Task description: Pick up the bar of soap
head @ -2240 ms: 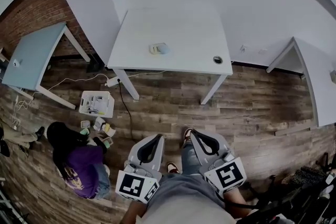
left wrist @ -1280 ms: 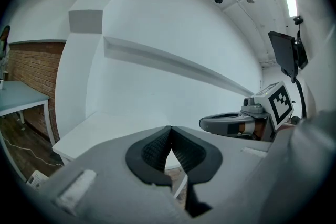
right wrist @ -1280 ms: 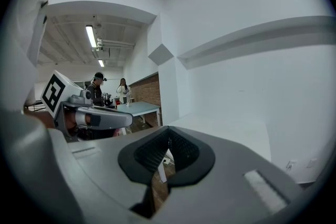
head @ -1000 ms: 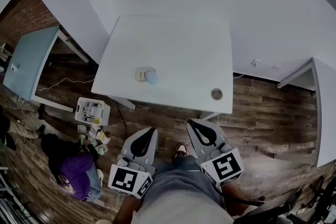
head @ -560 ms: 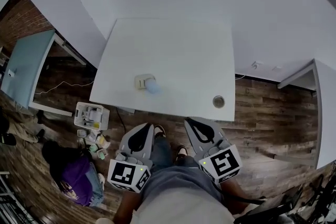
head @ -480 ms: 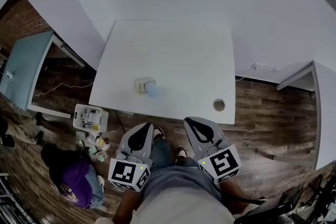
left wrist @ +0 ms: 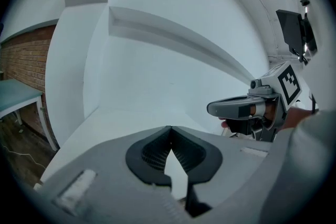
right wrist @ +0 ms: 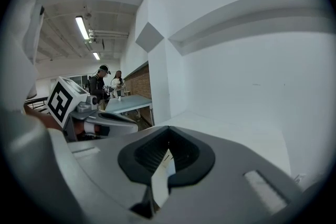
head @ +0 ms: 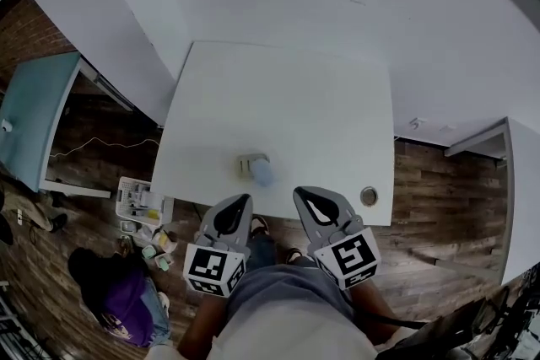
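The bar of soap (head: pixel 262 174) is a pale blue rounded piece lying against a small beige dish (head: pixel 249 163) near the front edge of the white table (head: pixel 287 105). My left gripper (head: pixel 242 199) is shut and empty, its tip just short of the soap. Beside it to the right, my right gripper (head: pixel 302 192) is also shut with nothing in it. In the left gripper view the shut jaws of the left gripper (left wrist: pixel 169 129) hide the soap, and the right gripper (left wrist: pixel 244 108) shows at the right. The right gripper view shows the right gripper (right wrist: pixel 168 134) with tips together and the left gripper (right wrist: pixel 102 120) beside it.
A round cable hole (head: pixel 369 196) sits at the table's front right corner. On the wooden floor to the left are a white crate (head: pixel 137 201), small bottles and a person in purple (head: pixel 114 299). A teal table (head: pixel 29 118) stands at the left, another table (head: pixel 519 181) at the right.
I have come up to the white table; it fills more of the head view. Both grippers moved forward and slightly down, and the soap now lies just ahead of the left gripper.
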`<action>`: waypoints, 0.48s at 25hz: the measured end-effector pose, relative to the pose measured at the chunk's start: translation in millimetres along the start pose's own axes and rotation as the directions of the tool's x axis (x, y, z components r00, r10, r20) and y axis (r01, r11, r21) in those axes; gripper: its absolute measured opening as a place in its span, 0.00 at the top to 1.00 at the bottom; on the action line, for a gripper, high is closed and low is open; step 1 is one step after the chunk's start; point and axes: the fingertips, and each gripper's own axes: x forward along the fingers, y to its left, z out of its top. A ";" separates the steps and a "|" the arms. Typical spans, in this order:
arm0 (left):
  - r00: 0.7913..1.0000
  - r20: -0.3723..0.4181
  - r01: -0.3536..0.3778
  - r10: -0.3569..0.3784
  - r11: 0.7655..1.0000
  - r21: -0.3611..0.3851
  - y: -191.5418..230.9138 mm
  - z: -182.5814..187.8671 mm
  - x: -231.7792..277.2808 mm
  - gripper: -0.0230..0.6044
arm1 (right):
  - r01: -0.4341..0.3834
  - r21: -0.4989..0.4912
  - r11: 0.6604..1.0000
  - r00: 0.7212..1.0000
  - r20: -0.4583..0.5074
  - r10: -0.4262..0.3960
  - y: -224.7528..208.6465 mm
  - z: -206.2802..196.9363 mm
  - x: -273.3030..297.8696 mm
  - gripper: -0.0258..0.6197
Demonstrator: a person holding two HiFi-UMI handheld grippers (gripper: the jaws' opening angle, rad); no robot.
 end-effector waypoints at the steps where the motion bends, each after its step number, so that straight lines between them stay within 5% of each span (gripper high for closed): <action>1: 1.000 -0.015 0.006 -0.006 1.000 -0.011 7.2 -5.4 5.3 0.96 | 0.002 0.001 1.000 1.000 -0.014 -0.002 -0.8 -2.2 9.4 0.96; 8: 0.989 -0.131 0.043 -0.063 0.987 -0.154 32.6 -63.8 42.5 0.96 | 0.042 0.015 0.999 0.991 -0.129 -0.040 -23.4 -39.3 76.9 0.96; 12: 0.973 -0.222 0.025 -0.067 0.982 -0.186 33.8 -103.3 54.0 0.96 | 0.071 0.013 0.997 0.961 -0.268 -0.065 -38.9 -93.9 112.6 0.96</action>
